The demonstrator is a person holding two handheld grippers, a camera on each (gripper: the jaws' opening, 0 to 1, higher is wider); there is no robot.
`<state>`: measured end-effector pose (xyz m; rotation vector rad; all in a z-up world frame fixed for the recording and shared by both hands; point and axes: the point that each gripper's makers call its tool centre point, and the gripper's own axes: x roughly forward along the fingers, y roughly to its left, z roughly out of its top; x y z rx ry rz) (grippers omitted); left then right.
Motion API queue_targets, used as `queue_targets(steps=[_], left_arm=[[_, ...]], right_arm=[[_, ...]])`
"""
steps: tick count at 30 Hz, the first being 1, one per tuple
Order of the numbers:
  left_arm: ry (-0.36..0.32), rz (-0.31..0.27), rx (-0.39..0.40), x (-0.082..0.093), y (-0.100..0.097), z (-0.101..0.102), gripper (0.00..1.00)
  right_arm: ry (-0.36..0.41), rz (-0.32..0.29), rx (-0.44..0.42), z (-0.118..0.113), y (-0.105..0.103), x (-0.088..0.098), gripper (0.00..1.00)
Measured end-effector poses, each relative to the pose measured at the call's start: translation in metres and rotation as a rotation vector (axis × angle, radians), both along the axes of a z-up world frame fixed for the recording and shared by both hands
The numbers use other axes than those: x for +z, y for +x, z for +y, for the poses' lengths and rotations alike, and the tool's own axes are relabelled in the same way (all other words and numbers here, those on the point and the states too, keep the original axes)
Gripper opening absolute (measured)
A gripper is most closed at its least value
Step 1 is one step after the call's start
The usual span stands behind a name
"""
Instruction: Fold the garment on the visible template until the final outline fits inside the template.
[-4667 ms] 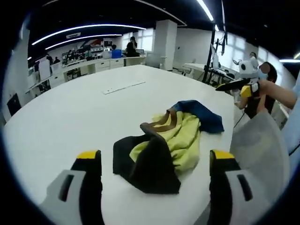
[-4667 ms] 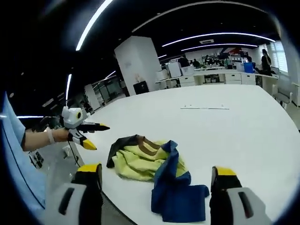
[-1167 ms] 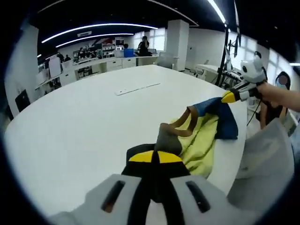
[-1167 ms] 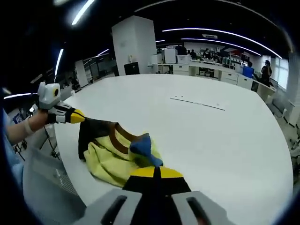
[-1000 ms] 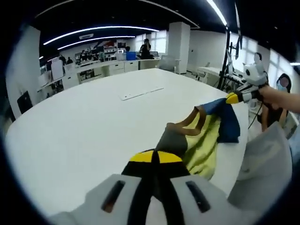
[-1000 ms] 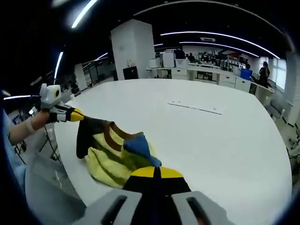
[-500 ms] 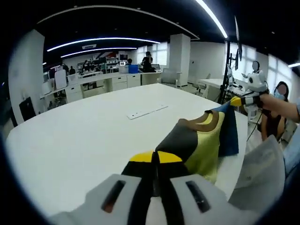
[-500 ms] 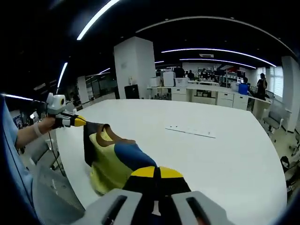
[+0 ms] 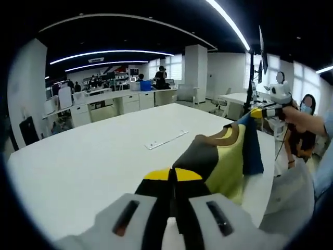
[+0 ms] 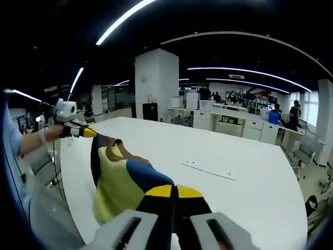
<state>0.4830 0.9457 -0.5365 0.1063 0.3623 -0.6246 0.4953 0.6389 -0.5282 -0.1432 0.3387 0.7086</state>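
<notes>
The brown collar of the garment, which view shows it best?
The right gripper view: the brown collar opens toward the camera, its curved band traceable against the yellow front. The left gripper view shows the brown collar edge-on, a thin band above the grey sleeve, partly behind cloth.

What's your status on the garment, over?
Left gripper and right gripper both shut on yellow, blue and dark garment, stretched above white table. Nothing in the way.

The garment [image 9: 223, 156] is yellow, black and blue, with a brown collar.
</notes>
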Motion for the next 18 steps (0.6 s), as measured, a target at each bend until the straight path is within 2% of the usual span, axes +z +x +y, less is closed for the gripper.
queue_targets(steps=[4,7,8,10,12,15,17,18], left_arm=[[0.014,0.026,-0.019,-0.006,0.020,0.005,0.00],[0.004,0.062,-0.044,-0.014,0.037,0.004,0.00],[0.026,0.059,-0.063,-0.017,0.041,0.004,0.00],[0.049,0.090,-0.064,-0.028,0.053,0.007,0.00],[0.011,0.108,-0.070,-0.033,0.064,0.006,0.00],[0.008,0.133,-0.058,-0.047,0.083,0.011,0.00],[-0.006,0.170,-0.045,-0.059,0.093,0.014,0.00],[-0.008,0.171,-0.044,-0.066,0.100,0.015,0.00]], right_arm=[[-0.016,-0.014,0.015,0.004,0.024,0.001,0.00],[-0.045,-0.013,0.025,0.006,0.047,-0.008,0.00],[-0.048,-0.012,0.026,0.007,0.053,-0.010,0.00],[-0.040,0.017,0.032,0.008,0.067,-0.020,0.00],[-0.055,0.042,0.032,0.007,0.078,-0.031,0.00],[-0.050,0.096,0.043,0.010,0.097,-0.051,0.00],[-0.060,0.112,0.048,0.011,0.109,-0.062,0.00],[-0.066,0.123,0.050,0.010,0.116,-0.067,0.00]])
